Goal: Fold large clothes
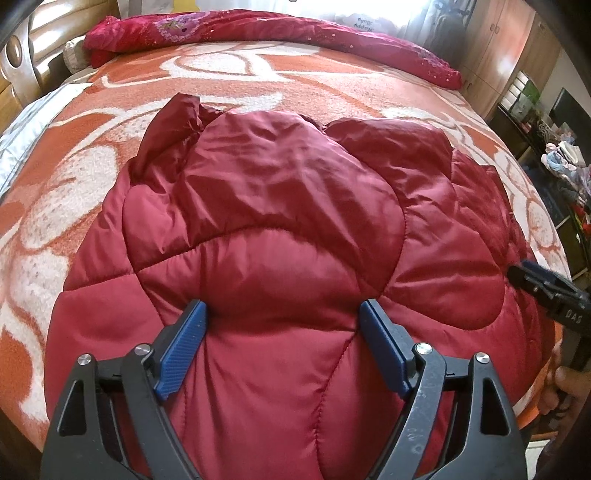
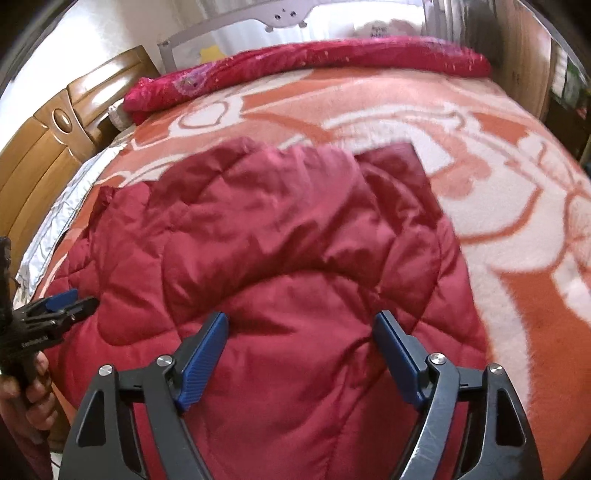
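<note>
A dark red quilted puffer jacket (image 1: pixel 280 229) lies spread on the bed, its hood end away from me; it also shows in the right wrist view (image 2: pixel 266 240). My left gripper (image 1: pixel 282 310) is open and empty, its blue pads (image 1: pixel 183 350) hovering over the jacket's near hem. My right gripper (image 2: pixel 301 321) is open and empty over the jacket's near right part. The right gripper also shows at the right edge of the left wrist view (image 1: pixel 546 291), and the left gripper shows at the left edge of the right wrist view (image 2: pixel 62 306).
The bed is covered by an orange and white patterned blanket (image 1: pixel 258 74). A rolled magenta floral quilt (image 1: pixel 258 29) lies along the far side. A wooden headboard (image 2: pixel 48 147) stands on the left. Shelves with clutter (image 1: pixel 554 155) stand at the right.
</note>
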`<state>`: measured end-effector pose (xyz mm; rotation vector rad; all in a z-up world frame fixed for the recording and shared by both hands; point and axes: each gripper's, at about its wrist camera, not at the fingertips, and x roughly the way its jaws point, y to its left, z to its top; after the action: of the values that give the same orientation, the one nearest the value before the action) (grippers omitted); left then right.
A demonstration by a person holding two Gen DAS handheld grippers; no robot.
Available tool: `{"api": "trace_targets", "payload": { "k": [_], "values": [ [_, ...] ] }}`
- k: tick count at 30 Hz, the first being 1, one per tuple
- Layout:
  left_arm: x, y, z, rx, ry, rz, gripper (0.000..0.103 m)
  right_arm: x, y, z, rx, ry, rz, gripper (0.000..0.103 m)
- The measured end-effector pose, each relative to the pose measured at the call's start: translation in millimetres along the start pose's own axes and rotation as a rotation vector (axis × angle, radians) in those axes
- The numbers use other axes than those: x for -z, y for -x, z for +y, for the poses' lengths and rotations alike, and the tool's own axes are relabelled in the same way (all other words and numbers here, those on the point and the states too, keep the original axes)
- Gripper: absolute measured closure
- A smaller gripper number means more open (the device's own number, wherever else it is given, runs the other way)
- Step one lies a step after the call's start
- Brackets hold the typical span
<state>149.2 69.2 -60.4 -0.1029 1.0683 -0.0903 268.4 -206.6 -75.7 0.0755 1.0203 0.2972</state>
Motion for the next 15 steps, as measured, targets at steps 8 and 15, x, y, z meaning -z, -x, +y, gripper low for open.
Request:
{"api": "trace_targets", "payload": {
  "k": [8, 15],
  "values": [
    [4.6, 18.9, -0.5, 0.005, 0.025, -0.009, 0.020, 7.4, -12.1, -2.1, 0.001, 0.015, 0.000, 0.020],
    [15.0, 18.4, -2.2, -0.014, -0.004, -0.005, 0.020, 10.5, 16.6, 0.2, 0.000, -0.004, -0.046, 0.023]
  ]
}}
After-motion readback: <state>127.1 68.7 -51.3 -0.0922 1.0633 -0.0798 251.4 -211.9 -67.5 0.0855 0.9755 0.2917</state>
